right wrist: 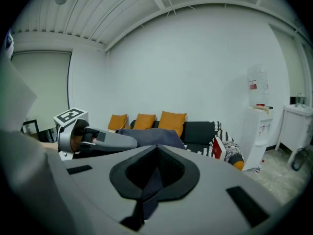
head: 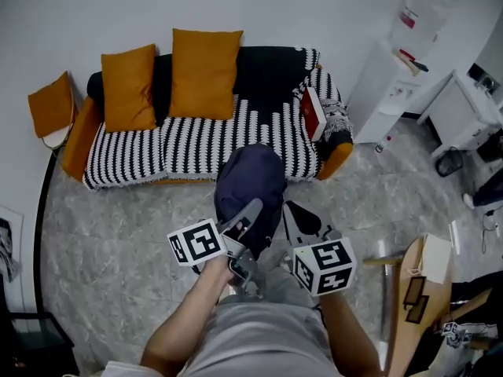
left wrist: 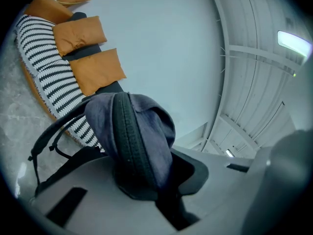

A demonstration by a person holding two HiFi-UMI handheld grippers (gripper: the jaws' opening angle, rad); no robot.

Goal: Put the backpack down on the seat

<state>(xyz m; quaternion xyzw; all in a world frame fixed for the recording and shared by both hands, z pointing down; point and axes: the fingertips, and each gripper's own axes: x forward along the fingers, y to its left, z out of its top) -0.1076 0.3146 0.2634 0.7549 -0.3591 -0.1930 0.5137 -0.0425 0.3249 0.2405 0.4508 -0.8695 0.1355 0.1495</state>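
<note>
Left gripper (head: 253,210) and right gripper (head: 292,212) both pinch limp navy fabric backpack (head: 251,175), held above floor (head: 118,234), short of front edge of black-white striped sofa seat (head: 196,144). Prob light, floppy, sags; best grip at zip seam/straps.

The tips of the left gripper (head: 251,210) were buried in the backpack (head: 250,183), so its pads could not be seen. The right gripper (head: 295,213) had a strip of dark cloth (right wrist: 149,185) between its jaws, and the strip's lower end was lost down in the gap. Ahead of both grippers, the backpack hid part of the front edge of the sofa (head: 141,151). A red thing (head: 313,113) on the sofa, ahead of the right gripper, was too small to tell. Behind the grippers, the person's arms (head: 189,320) were cut off by the bottom edge.
</note>
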